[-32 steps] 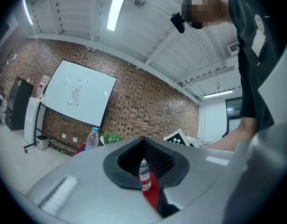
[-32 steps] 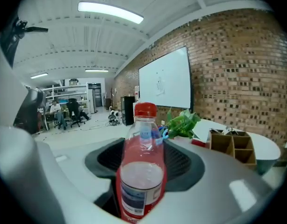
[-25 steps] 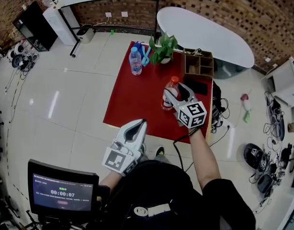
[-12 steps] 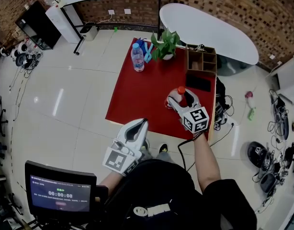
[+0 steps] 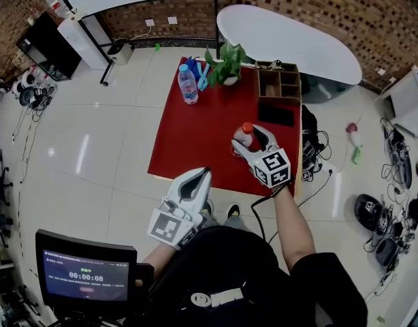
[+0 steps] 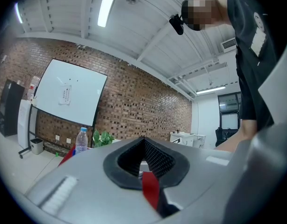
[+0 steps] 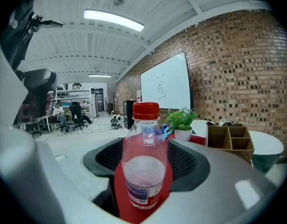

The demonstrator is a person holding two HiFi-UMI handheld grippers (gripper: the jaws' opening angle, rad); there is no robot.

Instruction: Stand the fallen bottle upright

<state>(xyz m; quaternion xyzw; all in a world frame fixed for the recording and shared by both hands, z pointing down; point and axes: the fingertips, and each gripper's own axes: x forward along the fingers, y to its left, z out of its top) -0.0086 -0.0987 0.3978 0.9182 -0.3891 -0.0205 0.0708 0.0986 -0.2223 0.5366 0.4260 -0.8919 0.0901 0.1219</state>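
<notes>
A clear bottle with a red cap [image 5: 244, 136] stands upright on the red table [image 5: 188, 142], right of its middle. My right gripper [image 5: 248, 136] reaches in from the near side, one jaw on each side of the bottle. In the right gripper view the bottle [image 7: 144, 162] stands between the dark pads [image 7: 190, 164] with a gap on both sides, so the right gripper [image 7: 150, 143] is open. My left gripper [image 5: 202, 174] hangs off the table's near edge, shut and holding nothing. In the left gripper view the left gripper's [image 6: 143, 139] tips meet.
At the table's far end stand a blue-capped water bottle [image 5: 188, 84], a potted plant [image 5: 227, 63] and a wooden organizer [image 5: 279, 85]. A flat black item [image 5: 276, 115] lies just beyond the right gripper. A white oval table [image 5: 291, 39] is behind, and a small screen [image 5: 86, 274] at near left.
The right gripper came down a little with the bottle, which now stands on the table. Its jaws have spread away from the bottle. The left gripper stayed put.
</notes>
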